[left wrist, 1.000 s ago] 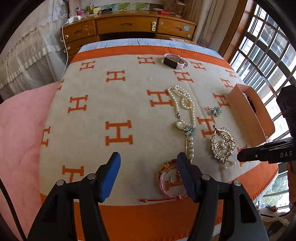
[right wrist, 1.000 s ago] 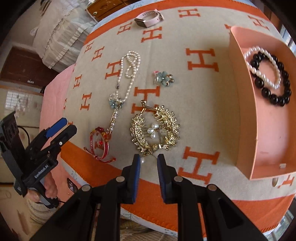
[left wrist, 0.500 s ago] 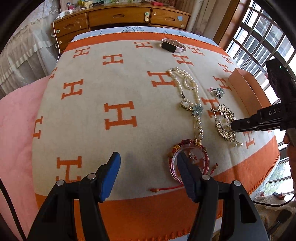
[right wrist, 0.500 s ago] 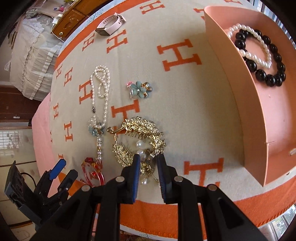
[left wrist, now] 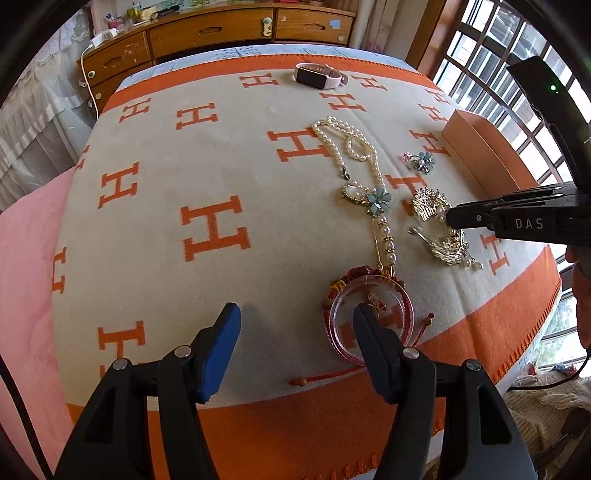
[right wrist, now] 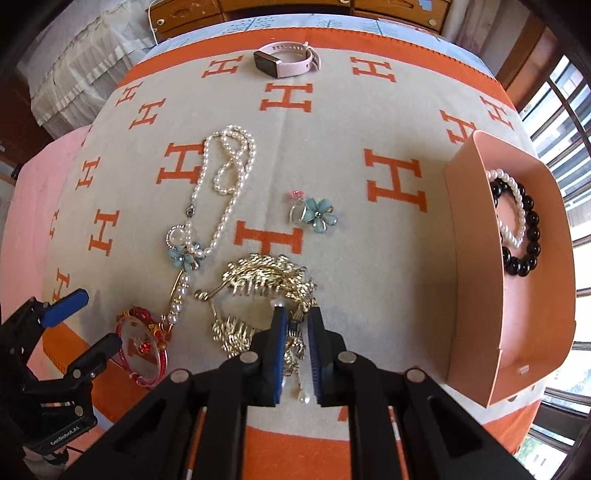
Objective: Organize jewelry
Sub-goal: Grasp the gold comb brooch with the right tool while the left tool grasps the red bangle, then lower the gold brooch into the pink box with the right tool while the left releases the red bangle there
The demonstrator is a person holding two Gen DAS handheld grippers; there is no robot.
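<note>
Jewelry lies on a beige blanket with orange H marks. My right gripper (right wrist: 295, 314) is shut on a gold hair comb with pearls (right wrist: 258, 280), its blue pads pinching the comb's near edge; it shows too in the left wrist view (left wrist: 439, 221). My left gripper (left wrist: 295, 317) is open and empty, its right finger over a red and clear bangle (left wrist: 369, 310). A pearl necklace with a blue flower (right wrist: 225, 184), a blue flower ring (right wrist: 314, 214) and a pink watch (right wrist: 288, 62) lie further back. An orange box (right wrist: 476, 258) holds a pearl bracelet and a black bead bracelet (right wrist: 524, 240).
A wooden dresser (left wrist: 221, 29) stands behind the bed. A window with bars (left wrist: 498, 74) is at the right. A pink cover (left wrist: 26, 258) lies to the left of the blanket. The blanket's orange front border (left wrist: 295, 424) drops off near me.
My right gripper moved forward onto the gold comb and closed on its edge. The comb has tilted up off the blanket. My left gripper drew nearer to the red bangle, still open.
</note>
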